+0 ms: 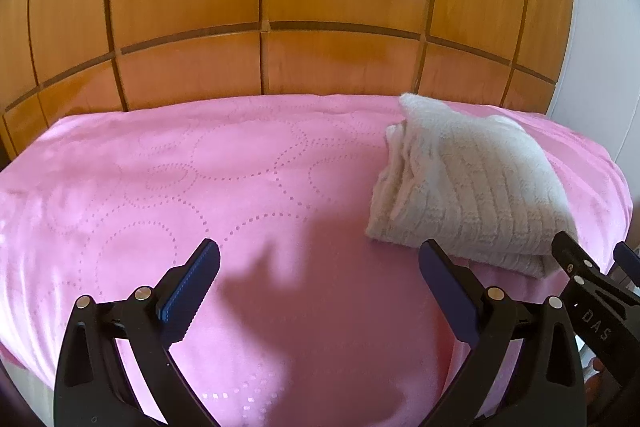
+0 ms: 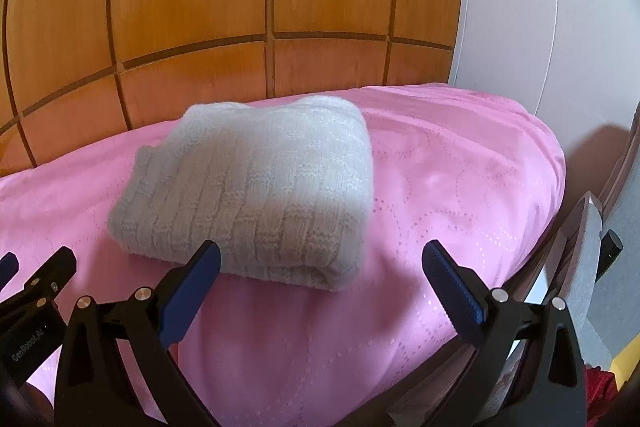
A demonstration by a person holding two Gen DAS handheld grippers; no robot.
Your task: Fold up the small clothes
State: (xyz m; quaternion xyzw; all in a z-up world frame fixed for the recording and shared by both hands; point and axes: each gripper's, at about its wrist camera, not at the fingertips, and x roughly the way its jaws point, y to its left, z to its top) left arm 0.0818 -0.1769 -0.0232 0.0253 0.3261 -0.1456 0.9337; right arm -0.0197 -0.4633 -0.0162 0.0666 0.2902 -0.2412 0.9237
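Note:
A white knitted garment (image 1: 468, 187) lies folded into a thick bundle on the pink cover (image 1: 240, 187), at the right in the left wrist view. My left gripper (image 1: 320, 263) is open over bare pink fabric, its right finger just in front of the bundle's near-left corner, nothing between the jaws. In the right wrist view the same folded garment (image 2: 256, 187) sits centre-left. My right gripper (image 2: 322, 259) is open too, its left finger in front of the bundle's near edge, and whether it touches I cannot tell. The right gripper's fingers (image 1: 576, 259) also show at the lower right of the left wrist view.
The pink cover (image 2: 460, 187) drapes a raised surface that drops off at the right and near edges. Wooden panelled doors (image 1: 280, 7) stand behind it. A white wall (image 2: 520, 7) and a grey-backed chair (image 2: 588, 267) are on the right.

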